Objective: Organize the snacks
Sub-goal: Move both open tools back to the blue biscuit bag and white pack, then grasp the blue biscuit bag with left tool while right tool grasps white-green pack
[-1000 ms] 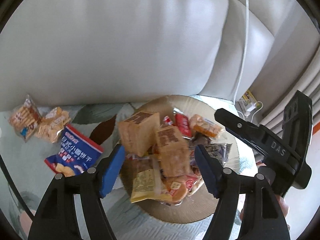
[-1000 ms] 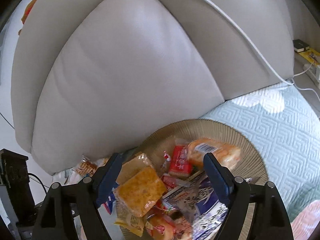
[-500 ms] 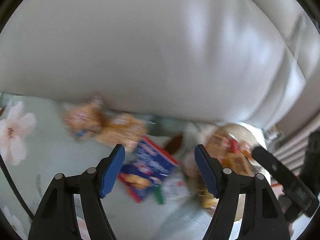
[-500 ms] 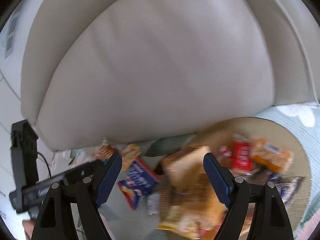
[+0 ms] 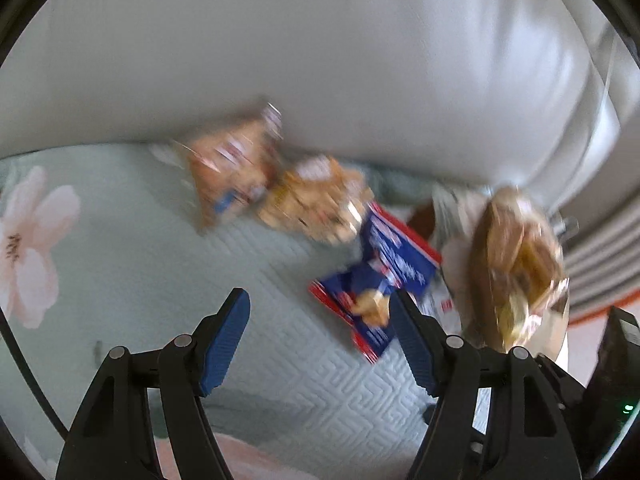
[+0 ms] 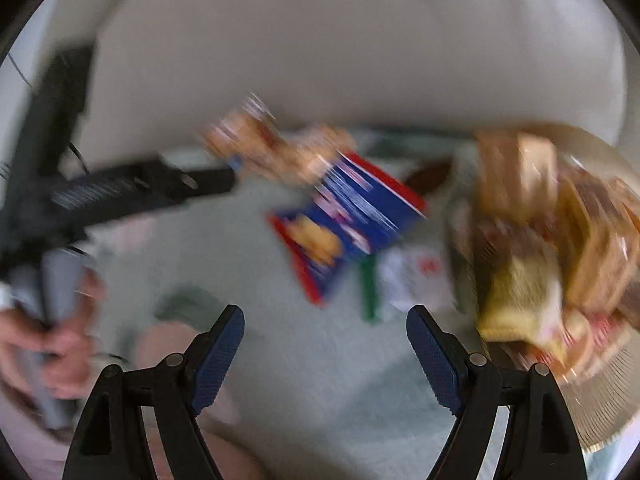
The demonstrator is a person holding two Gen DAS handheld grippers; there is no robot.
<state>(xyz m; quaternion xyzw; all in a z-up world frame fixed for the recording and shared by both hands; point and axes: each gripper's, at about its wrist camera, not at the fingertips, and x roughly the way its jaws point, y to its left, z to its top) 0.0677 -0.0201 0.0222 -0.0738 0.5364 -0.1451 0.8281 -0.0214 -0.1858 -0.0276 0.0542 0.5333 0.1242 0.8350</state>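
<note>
Both views are blurred by motion. A blue and red snack bag [image 5: 384, 276] lies on the pale green bedspread, also in the right wrist view [image 6: 344, 220]. Two clear packs of orange-brown crackers [image 5: 316, 200] lie behind it against the cushion, and show in the right wrist view [image 6: 276, 148]. A tan ribbed plate [image 6: 600, 392] at the right holds several snack packs [image 6: 552, 232]; it also shows at the right in the left wrist view [image 5: 516, 264]. My left gripper [image 5: 320, 336] is open and empty above the bedspread, left of the blue bag. My right gripper [image 6: 324, 352] is open and empty, below the blue bag.
A large grey-white cushion [image 5: 320, 60] backs the snacks. The bedspread [image 5: 120, 240] has a pink flower print at the left. A small white wrapper with a green strip [image 6: 400, 280] lies between bag and plate. The left hand and its gripper [image 6: 100, 196] cross the right wrist view.
Both grippers have swung left, away from the plate and toward the loose snacks on the bedspread. The plate has slid to the right edge of both views. Both stay open.
</note>
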